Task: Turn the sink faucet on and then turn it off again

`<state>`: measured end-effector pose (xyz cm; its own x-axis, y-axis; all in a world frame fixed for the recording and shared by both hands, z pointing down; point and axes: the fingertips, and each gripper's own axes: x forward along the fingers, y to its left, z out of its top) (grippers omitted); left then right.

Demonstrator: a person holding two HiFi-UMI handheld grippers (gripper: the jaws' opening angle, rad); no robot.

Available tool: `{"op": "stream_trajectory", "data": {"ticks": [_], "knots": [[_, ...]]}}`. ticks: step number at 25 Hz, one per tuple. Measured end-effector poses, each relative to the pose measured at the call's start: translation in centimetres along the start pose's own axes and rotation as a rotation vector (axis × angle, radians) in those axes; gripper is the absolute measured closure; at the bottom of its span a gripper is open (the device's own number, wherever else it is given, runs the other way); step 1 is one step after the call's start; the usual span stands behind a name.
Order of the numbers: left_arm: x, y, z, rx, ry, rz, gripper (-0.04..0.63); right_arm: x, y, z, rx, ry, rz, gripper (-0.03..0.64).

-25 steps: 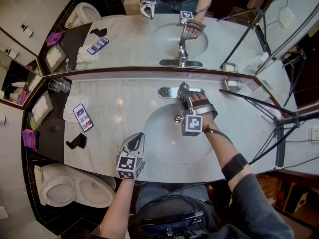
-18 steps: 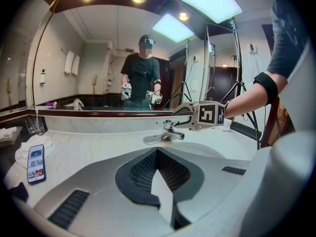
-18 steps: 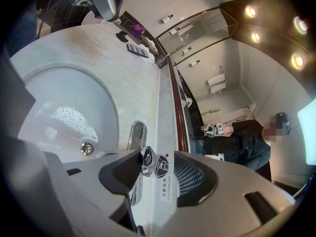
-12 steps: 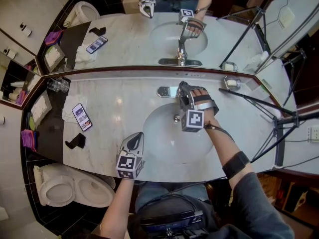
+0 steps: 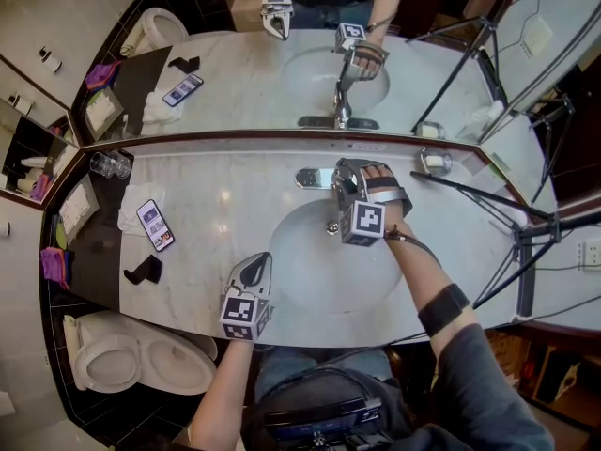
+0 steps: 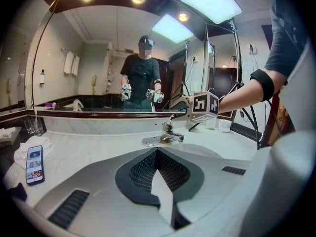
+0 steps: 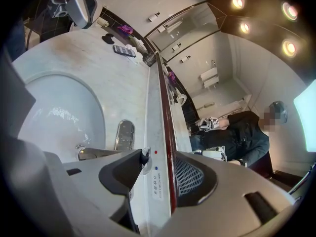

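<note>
Right hand-held gripper [image 5: 344, 180] nearer mirror [image 5: 235, 73], open astride faucet lever [image 7: 143, 155]; spout [image 7: 98, 153] toward basin [image 5: 310, 280].

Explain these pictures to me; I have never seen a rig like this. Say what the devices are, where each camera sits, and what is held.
There is no robot. A person holds a two-jaw gripper in each hand. The head view comes from a camera on the person's head, looking down on a marble counter with a sink below a mirror. The other two views ride on the grippers and look along their jaws. On the counter are a phone on a white cloth and a glass. The left gripper hovers above the counter's front edge, shut and empty. The right gripper is at the faucet, jaws apart, with the lever beside one jaw and not clamped.
</note>
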<state>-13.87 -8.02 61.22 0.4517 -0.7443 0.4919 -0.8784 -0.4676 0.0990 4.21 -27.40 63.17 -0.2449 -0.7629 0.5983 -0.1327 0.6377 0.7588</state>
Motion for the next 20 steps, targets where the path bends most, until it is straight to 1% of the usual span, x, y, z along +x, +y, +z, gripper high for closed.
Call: {"op": "stream_trajectory", "data": {"ticks": [7,13,20], "knots": [[-0.3,0.2,0.4,0.002,-0.011,0.007,0.6,0.0,0.0,-0.1,0.003,0.001,-0.002,0.386],[-0.8,0.0,0.6,0.007,-0.004,0.003,0.6,-0.3,0.3,-0.2,-0.004,0.03,0.008,0.388],[-1.0,-0.3,1.6,0.027,-0.031,-0.019,0.6,-3.3,0.6,0.3,-0.002,0.017,-0.023,0.385]]}}
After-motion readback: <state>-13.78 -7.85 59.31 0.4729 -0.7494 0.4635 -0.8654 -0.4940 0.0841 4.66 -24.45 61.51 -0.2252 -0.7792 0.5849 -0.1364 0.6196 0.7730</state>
